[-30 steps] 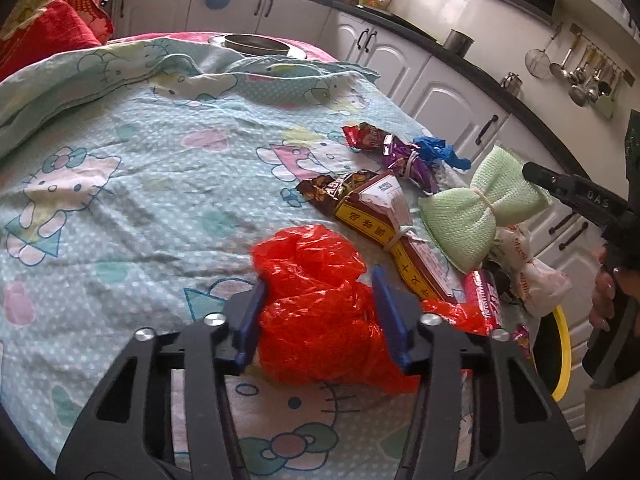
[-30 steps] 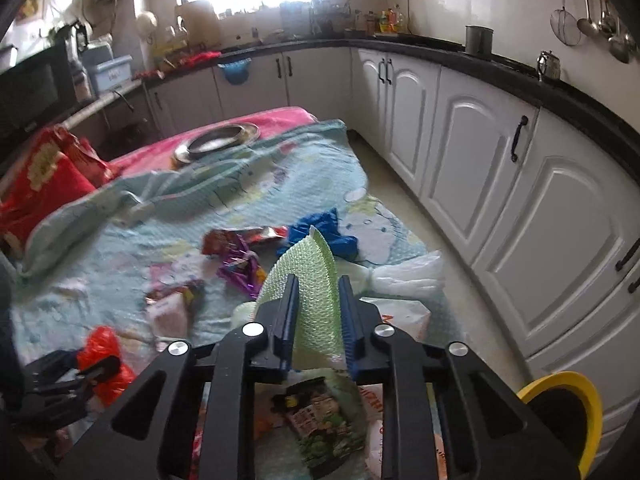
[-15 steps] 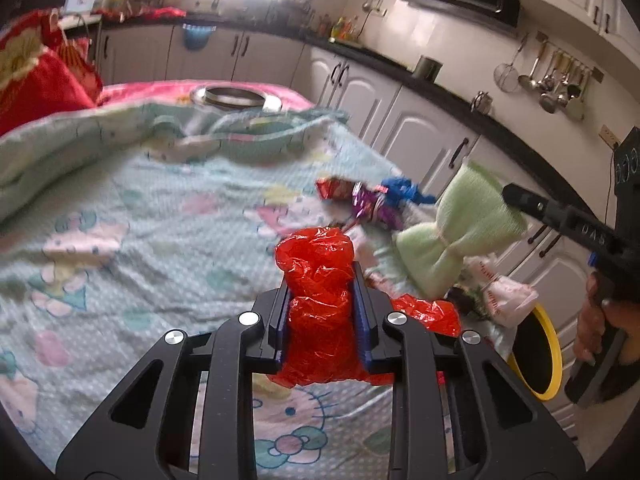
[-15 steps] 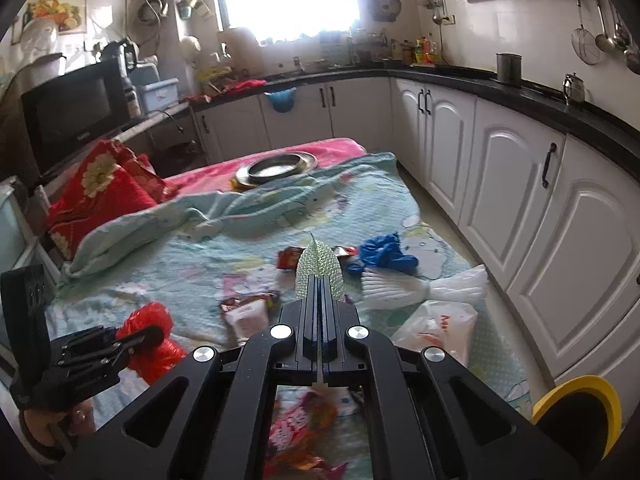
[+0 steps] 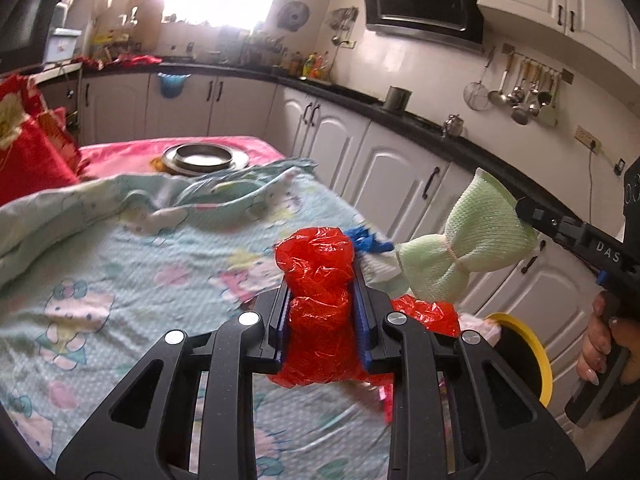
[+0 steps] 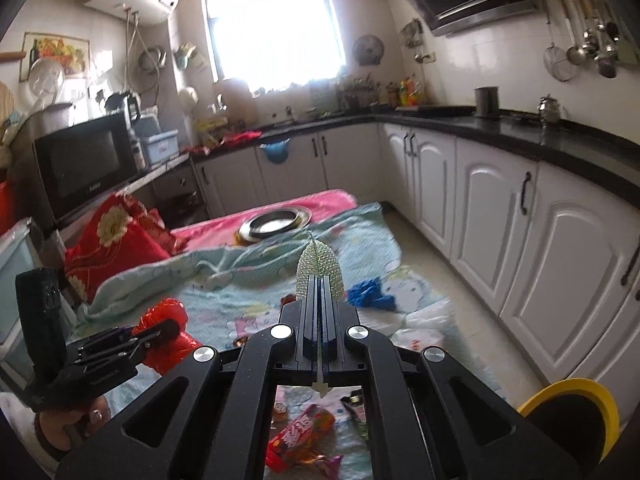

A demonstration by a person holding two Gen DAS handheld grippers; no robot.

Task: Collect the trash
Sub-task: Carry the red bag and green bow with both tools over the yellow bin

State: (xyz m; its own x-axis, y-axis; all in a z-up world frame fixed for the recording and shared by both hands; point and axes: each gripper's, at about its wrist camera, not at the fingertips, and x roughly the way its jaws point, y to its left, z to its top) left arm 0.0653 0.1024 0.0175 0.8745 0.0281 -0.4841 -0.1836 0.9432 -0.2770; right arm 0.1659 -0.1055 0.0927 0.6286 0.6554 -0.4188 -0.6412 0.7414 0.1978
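Carrying step, both loads lifted: left gripper (image 5: 320, 312) clamps the red plastic bag (image 5: 318, 300) tight; right gripper (image 6: 320, 320) pinches the green mesh pouch (image 6: 319, 266) flat. Next, likely swing both right to the yellow-rimmed bin (image 6: 568, 420); 2 wrappers (image 6: 300, 440) wait below.

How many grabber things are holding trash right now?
2. The left gripper squeezes a red bag; the right gripper pinches a green net above the blanket.

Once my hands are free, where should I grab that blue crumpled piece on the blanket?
Take the blue crumpled wrapper across its bunched middle, coming straight down from above. It lies low on the soft blanket, so a side approach would likely snag cloth; its raised folds offer the fingers purchase.
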